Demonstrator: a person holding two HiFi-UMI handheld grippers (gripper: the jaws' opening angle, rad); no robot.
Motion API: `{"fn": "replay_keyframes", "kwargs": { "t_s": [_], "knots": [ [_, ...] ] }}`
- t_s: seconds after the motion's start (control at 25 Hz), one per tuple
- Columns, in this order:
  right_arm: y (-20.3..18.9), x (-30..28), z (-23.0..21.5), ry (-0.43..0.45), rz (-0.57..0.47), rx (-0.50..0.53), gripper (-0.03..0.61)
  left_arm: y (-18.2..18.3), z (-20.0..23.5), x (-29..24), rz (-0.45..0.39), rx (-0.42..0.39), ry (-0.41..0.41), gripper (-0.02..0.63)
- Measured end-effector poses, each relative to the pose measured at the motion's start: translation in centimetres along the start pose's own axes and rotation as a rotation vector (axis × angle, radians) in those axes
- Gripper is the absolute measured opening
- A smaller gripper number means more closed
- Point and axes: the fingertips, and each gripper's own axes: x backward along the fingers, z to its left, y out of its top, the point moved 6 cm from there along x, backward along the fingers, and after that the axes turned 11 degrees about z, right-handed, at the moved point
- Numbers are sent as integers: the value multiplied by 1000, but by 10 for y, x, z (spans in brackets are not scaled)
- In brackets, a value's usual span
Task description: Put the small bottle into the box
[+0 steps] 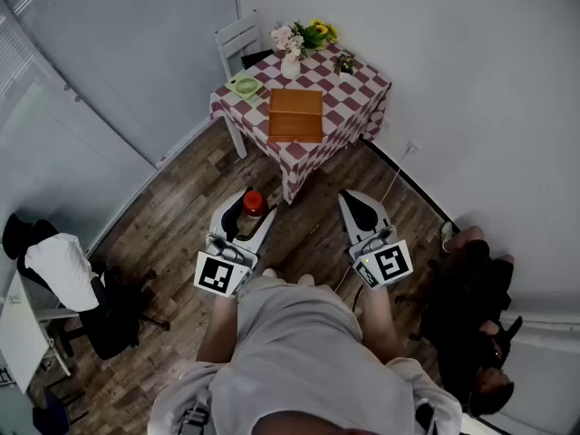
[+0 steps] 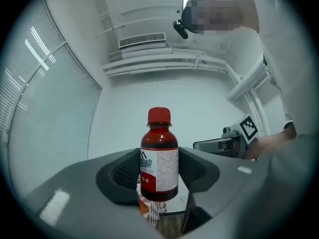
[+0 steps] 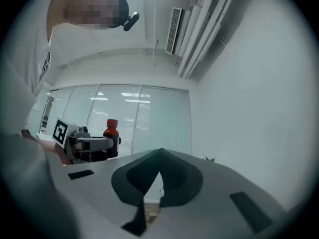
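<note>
A small dark-red bottle with a red cap and a white label stands upright between the jaws of my left gripper, which is shut on its body. In the left gripper view the bottle fills the middle, pads against both its sides. My right gripper is held beside it, shut and empty, its jaws meeting at the tips. The orange-brown box lies on the checked table ahead, well beyond both grippers. The right gripper view shows the left gripper and bottle at left.
On the red-and-white checked table stand a flower vase, a green dish and a small plant. A white chair stands behind the table. A black office chair with a white garment is at left, dark bags at right. Wooden floor lies below.
</note>
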Motion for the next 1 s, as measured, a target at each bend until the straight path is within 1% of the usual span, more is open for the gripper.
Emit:
{"fn": "replay_keyframes", "kwargs": {
  "t_s": [0.2,0.4,0.56,0.76,0.88,1.0],
  "knots": [
    [-1,-4,-5,8,-21,-27,2,-1,4,-8,-3,-2,-13,219],
    [-16,-5,-12,22,-10,-64,2,-9,0,-13,35,24,-4,221],
    [-25,-5,-17,56,-13,-99,2,-18,-8,-14,57,24,-3,221],
    [-33,5,-25,74,-11,-131,2,-20,-22,-20,55,34,-3,221],
    [-35,7,-31,102,-20,-141,2,-27,-27,-22,87,41,17,221],
    [-40,11,-42,105,-30,-167,2,-25,-33,-29,102,50,25,221]
  ]
}}
